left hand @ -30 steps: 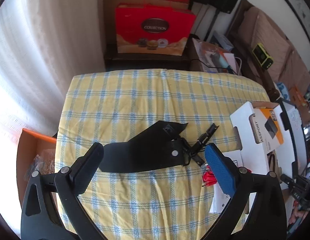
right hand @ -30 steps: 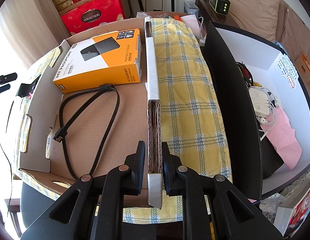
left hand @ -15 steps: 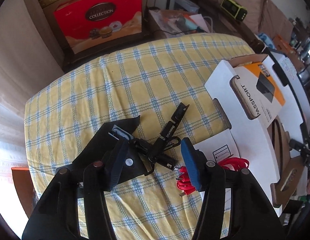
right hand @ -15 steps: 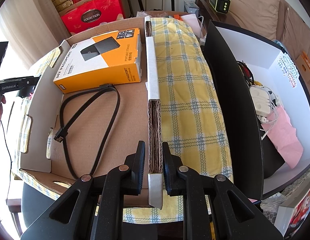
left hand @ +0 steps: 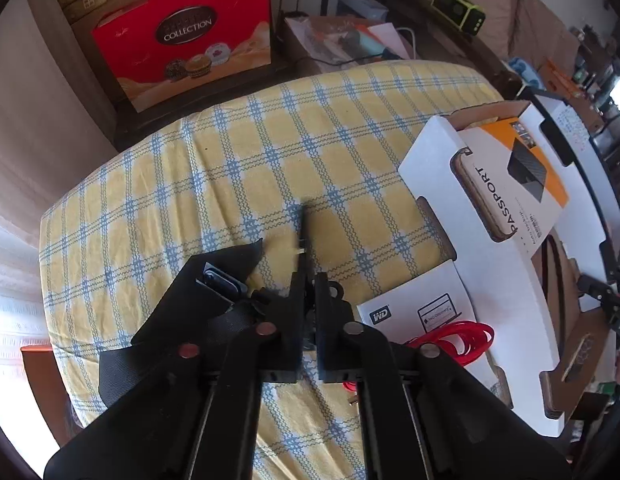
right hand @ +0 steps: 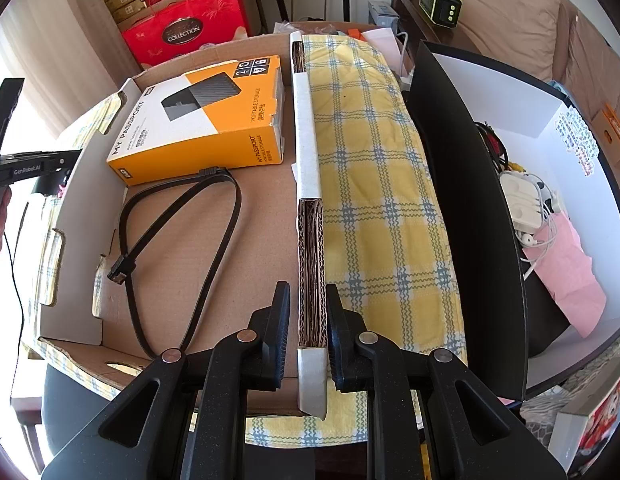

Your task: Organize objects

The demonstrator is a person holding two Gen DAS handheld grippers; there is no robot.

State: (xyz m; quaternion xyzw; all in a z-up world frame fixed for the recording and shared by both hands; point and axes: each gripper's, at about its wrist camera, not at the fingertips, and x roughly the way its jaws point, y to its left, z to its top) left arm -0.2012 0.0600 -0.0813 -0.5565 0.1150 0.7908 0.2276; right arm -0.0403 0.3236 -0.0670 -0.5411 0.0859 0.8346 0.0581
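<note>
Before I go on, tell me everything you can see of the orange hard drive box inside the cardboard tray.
The orange hard drive box is a flat printed carton, orange and white, with a picture of a dark drive on top and "MY PASSPORT" along its side. One corner by the tray wall looks slightly torn. It lies flat on the floor of the cardboard tray, at the far end, close to the right wall. The black cable loops just in front, one plug near the box's front edge. Neither claw touches it.
</note>
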